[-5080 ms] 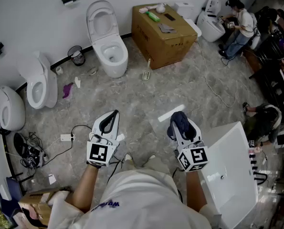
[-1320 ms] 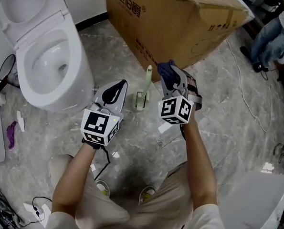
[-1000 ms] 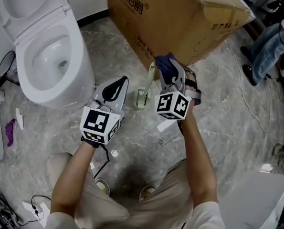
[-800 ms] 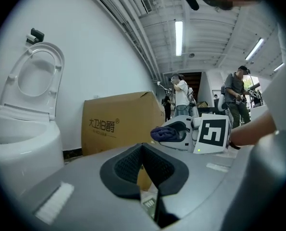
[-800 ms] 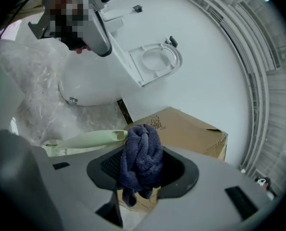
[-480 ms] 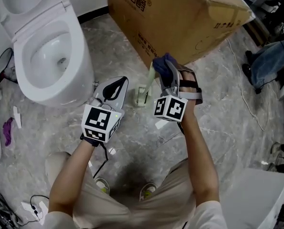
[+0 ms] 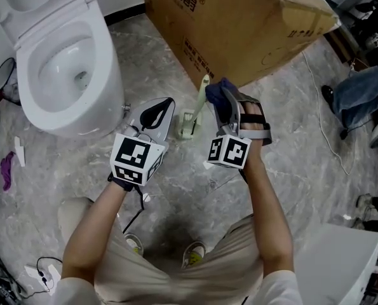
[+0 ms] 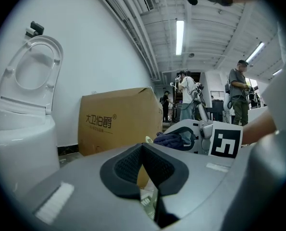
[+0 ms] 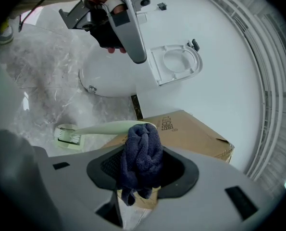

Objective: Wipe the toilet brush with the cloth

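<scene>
right gripper (image 9: 143, 163): jaws clamped on a bunched dark blue knitted cloth (image 9: 142, 150); cloth touches the top end of the brush handle
toilet brush (image 7: 200, 101): pale green plastic; head down on the grey marble floor (image 7: 290, 170); handle slanting up; just in front of the brown cardboard box (image 7: 239, 24); white ceramic toilet (image 7: 61, 62) to its left
left gripper (image 7: 163, 105): jaws closed together, nothing between; just left of the brush, not touching

A grey marbled floor (image 7: 290, 100) carries a white toilet (image 7: 109, 75) beside a cardboard box (image 7: 239, 24), by a white wall (image 8: 99, 57).
</scene>
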Available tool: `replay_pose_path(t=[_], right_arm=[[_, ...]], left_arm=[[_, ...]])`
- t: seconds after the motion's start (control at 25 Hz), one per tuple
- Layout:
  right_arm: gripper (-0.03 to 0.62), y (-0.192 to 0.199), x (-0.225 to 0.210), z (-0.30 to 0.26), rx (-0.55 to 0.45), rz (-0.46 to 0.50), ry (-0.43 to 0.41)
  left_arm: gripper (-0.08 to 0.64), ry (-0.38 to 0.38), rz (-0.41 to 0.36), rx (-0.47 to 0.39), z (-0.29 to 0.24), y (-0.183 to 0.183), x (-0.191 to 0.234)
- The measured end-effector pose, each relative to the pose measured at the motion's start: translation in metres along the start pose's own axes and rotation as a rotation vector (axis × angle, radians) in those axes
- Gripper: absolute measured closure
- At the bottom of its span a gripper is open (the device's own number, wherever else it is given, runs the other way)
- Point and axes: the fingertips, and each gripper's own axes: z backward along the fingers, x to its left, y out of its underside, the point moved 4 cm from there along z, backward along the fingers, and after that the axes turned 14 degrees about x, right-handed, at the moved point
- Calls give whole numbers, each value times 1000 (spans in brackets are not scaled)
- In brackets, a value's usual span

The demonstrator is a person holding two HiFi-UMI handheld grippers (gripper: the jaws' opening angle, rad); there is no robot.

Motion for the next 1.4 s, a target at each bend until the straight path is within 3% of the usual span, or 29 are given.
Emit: replay_pose_path(t=[0.32,0.6,0.68,0.96,1.12,1.24,1.4], right_arm=[[417,6,10,0,4,-5,-57],[416,4,-52,5,-3,-248,61],[416,-8,-64,8,-33,-273,96],[414,-32,-47,8,-18,-6,157],[414,-34,-43,10,-32,15,136],[414,-35,-43,13,-63,-35,115],[414,-41,-46,19,-174,-209,48]], left_arm=[[558,1,-7,4,-3,0,-3],[558,-28,12,25,0,3,10],[558,-31,2,35,-1,2,11],[558,-29,-8,44,-2,0,12],[558,-18,-3,36,-1,-1,12],[558,-14,-10,34,0,-2,11],[558,-13,-17,37,0,0,10]])
